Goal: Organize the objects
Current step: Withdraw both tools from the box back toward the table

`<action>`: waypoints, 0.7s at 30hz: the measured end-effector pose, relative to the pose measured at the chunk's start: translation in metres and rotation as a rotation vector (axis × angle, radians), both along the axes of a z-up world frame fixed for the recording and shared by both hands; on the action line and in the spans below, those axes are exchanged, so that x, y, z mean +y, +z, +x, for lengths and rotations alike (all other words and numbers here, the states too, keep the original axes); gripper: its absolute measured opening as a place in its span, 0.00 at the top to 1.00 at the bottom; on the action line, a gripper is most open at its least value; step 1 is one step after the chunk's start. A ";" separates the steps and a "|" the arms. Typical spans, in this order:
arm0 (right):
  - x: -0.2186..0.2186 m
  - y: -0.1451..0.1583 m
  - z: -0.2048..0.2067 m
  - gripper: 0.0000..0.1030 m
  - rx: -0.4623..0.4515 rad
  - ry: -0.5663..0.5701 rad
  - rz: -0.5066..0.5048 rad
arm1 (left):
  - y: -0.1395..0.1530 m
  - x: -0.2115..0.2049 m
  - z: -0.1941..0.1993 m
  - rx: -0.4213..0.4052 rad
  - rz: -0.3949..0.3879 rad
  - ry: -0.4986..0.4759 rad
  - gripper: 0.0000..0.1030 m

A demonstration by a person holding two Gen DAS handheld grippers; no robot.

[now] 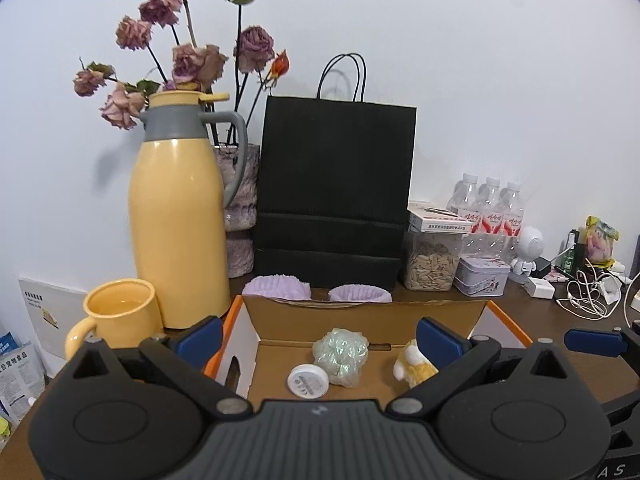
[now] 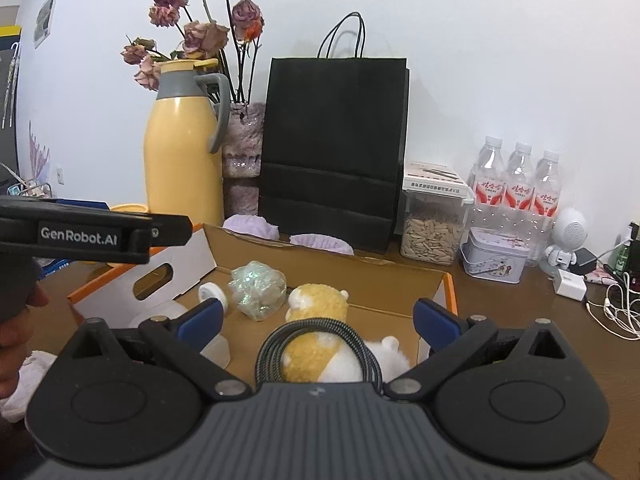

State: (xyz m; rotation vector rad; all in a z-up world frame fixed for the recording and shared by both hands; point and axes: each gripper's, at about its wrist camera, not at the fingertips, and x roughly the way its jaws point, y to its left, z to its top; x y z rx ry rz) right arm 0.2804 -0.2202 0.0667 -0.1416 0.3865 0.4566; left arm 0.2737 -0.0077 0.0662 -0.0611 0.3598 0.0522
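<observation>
1. Left wrist view: the left gripper [image 1: 320, 338] hangs over the near edge of the open cardboard box [image 1: 360, 314] with its jaws spread wide and nothing between them.
   - Inside, a white round jar [image 1: 308, 382] lies on the box floor near the near wall. Just behind it, touching or nearly so, is an iridescent wrapped bundle [image 1: 341, 356].
   - A yellow-and-white plush toy [image 1: 412, 366] sits toward the box's right side, close to this gripper's right finger.
   - Two lilac fluffy pieces [image 1: 318, 291] lie on the desk [image 1: 560, 364] outside the box, between its far edge and the black paper bag [image 1: 334, 196].
   - A yellow mug [image 1: 120, 314] and yellow thermos jug [image 1: 178, 216] stand off the box's left corner.

2. Right wrist view: the right gripper [image 2: 318, 322] is likewise open and empty, poised above the plush toy [image 2: 316, 320].
   - A coiled braided cable [image 2: 316, 344] rests draped around the toy, directly below and between the fingers.
   - The bundle [image 2: 258, 286] and jar [image 2: 212, 294] lie ahead and to the left.

3. Judgement: the lilac pieces look like the items not yet boxed. They lie straight ahead beyond the far box edge, their length running along that edge, and both grippers seem about equally near.
</observation>
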 end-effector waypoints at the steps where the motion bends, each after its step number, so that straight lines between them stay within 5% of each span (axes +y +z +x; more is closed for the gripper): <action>1: -0.001 0.000 -0.004 0.00 0.000 -0.002 0.000 | 0.001 0.000 -0.005 0.000 0.001 0.000 0.00; 21: -0.012 -0.017 -0.083 0.00 0.049 -0.035 0.009 | -0.010 0.026 -0.097 0.029 0.026 0.026 0.00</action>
